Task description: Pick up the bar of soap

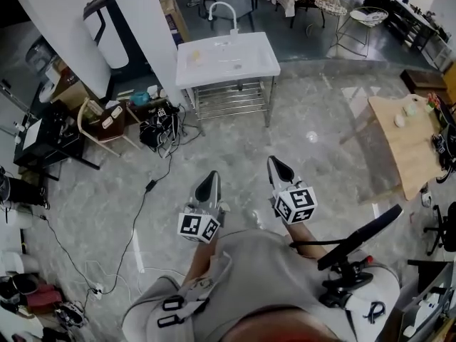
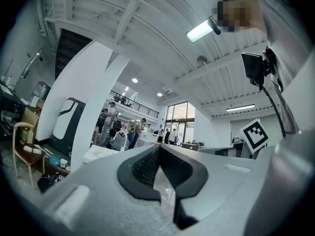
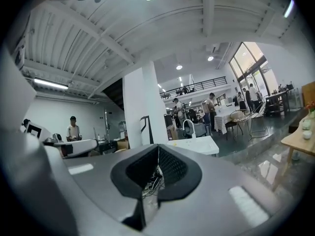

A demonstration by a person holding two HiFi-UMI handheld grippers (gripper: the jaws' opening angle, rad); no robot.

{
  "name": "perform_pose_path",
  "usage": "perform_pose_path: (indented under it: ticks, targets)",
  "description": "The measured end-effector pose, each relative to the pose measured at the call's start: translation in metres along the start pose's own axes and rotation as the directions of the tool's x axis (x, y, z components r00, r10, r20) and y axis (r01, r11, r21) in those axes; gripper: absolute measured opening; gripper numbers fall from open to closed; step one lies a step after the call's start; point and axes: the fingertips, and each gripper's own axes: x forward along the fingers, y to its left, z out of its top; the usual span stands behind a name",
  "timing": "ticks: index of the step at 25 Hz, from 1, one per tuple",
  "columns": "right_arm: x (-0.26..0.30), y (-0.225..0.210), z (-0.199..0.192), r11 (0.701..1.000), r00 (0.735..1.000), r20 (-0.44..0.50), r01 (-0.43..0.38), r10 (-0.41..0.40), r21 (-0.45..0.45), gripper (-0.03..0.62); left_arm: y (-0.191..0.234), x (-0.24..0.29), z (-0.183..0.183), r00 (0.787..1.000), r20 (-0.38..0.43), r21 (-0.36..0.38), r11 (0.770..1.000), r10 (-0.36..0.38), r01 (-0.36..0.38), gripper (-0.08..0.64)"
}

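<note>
A white sink table (image 1: 253,64) with a curved tap (image 1: 223,8) stands several steps ahead on the grey floor. On its left part lies a small pale yellow thing (image 1: 194,56), too small to tell if it is the soap; the left gripper view also shows this pale yellow thing (image 2: 100,153). My left gripper (image 1: 209,179) and right gripper (image 1: 277,164) are held out side by side, far short of the table. In the left gripper view my left gripper (image 2: 158,149) is shut on nothing. My right gripper (image 3: 158,149) is shut and empty too.
A white pillar (image 1: 100,20) rises left of the sink table. Beside it are a chair with small items (image 1: 104,123) and a tangle of cables (image 1: 161,130) trailing over the floor. A wooden table (image 1: 406,144) stands at the right. People stand far back in the hall.
</note>
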Motion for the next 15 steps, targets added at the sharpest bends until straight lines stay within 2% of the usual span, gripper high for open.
perform_pose_path:
  ticks: [7,15]
  targets:
    - [0.053,0.009,-0.007,1.0,0.999,-0.047,-0.008,0.008,0.0,0.002,0.061,0.016,-0.004,0.999,-0.024,-0.013,0.999,0.029,-0.029,-0.008]
    - [0.122,0.015,-0.005,1.0,0.998,-0.062,0.0,0.001,0.007,0.002,0.12,0.05,-0.001,0.999,-0.046,-0.031,0.999,-0.029,0.028,-0.008]
